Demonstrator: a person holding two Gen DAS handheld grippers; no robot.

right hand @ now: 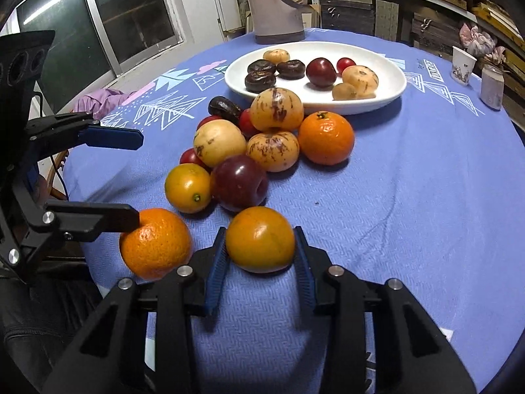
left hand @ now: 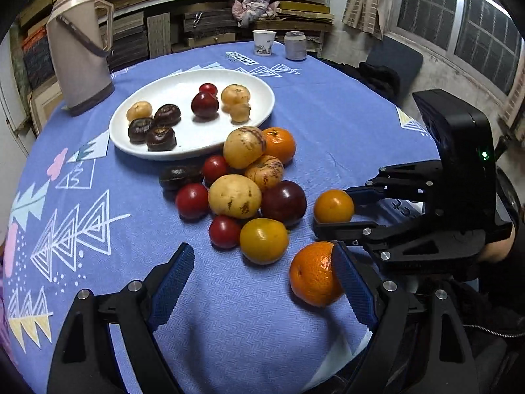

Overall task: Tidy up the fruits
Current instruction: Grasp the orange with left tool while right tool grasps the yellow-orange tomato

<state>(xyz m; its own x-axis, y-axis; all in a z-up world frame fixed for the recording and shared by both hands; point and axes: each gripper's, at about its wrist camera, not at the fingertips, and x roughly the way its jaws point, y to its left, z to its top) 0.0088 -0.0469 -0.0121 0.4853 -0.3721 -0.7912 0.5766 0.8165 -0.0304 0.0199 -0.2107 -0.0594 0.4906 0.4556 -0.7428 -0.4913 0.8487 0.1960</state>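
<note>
— Watching the right claw [right hand: 261,256], are you? Its pads sit either side of the yellow-orange fruit [right hand: 260,239], closed down to about its width, though whether they truly grip I can't tell.

— And the left claw [left hand: 262,282]?

— Wide open, holding nothing; its right finger just touches the orange [left hand: 313,274], at about four o'clock from the loose pile [left hand: 244,180] on the counter [left hand: 344,138].

— Where should that fruit go?

— My guess is the white plate [left hand: 144,149], at twelve o'clock beyond the pile (sorted kinds already lie on it). I'd squeeze gently at the widest part, lift straight up before swinging over, and pass clear of the plum [right hand: 239,182] so nothing rolls.
</note>
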